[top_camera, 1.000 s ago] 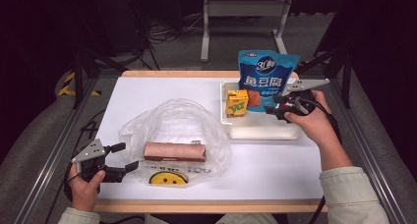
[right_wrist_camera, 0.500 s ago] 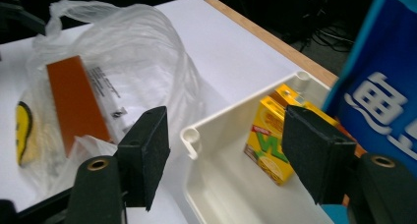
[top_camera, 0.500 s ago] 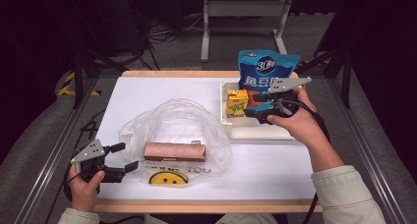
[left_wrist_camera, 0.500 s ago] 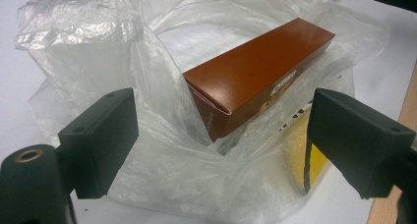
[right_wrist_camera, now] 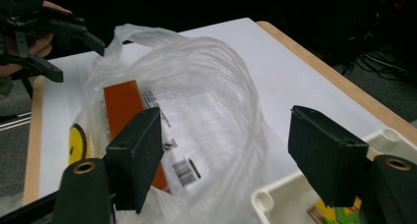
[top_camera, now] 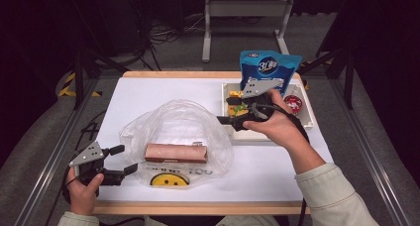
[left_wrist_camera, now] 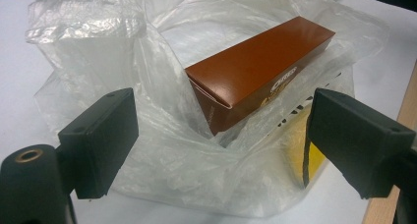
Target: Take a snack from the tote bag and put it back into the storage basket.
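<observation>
A clear plastic bag (top_camera: 183, 119) lies on the white table with a brown box (top_camera: 176, 152) inside it and a yellow smiley print (top_camera: 166, 180) at its near edge. My left gripper (top_camera: 126, 159) stands open at the bag's left side; in its own view the left gripper (left_wrist_camera: 228, 140) frames the bag (left_wrist_camera: 98, 47) and the box (left_wrist_camera: 260, 67) without pressing on them. My right gripper (top_camera: 225, 110) hovers at the tray's left edge, pointing at the bag. Its jaws have just been opening and are open with nothing between them (right_wrist_camera: 231, 155).
A white tray (top_camera: 309, 118) at the right holds an upright blue packet (top_camera: 270, 67), a yellow carton (top_camera: 236, 110) and a red-topped item (top_camera: 293, 103). Its corner (right_wrist_camera: 275, 199) shows under my right jaws. The table's wooden edge (top_camera: 198, 208) runs along the front.
The right hand has moved left from over the tray to its left edge, toward the bag, with its jaws spreading wider. The left gripper and the bag have stayed put.
</observation>
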`<state>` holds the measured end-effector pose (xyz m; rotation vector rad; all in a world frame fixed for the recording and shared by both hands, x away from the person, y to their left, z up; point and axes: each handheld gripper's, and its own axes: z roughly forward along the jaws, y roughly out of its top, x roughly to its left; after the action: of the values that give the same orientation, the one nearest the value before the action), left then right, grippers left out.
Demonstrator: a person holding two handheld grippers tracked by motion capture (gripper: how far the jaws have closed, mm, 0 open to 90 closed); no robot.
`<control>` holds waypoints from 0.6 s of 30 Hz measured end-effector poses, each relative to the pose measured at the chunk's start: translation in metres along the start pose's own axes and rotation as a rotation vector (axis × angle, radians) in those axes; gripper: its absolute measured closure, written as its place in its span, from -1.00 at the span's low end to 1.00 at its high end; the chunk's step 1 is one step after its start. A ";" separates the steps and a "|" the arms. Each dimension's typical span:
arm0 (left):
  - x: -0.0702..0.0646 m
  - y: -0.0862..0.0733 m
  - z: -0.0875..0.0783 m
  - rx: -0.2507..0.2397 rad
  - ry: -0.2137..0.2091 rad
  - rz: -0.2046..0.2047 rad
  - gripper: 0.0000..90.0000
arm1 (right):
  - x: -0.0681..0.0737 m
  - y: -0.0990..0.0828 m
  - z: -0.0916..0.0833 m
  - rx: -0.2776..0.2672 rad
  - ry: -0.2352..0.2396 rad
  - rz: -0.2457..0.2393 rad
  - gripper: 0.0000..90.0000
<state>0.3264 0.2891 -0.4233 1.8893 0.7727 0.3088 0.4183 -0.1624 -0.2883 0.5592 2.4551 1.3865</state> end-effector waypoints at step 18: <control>0.001 0.000 -0.001 -0.002 0.002 -0.004 -0.72 | 0.032 0.018 0.057 0.005 0.116 -0.016 -0.46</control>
<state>0.3273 0.2904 -0.4231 1.8853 0.7770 0.3090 0.4164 -0.0963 -0.3030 0.4724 2.5479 1.4448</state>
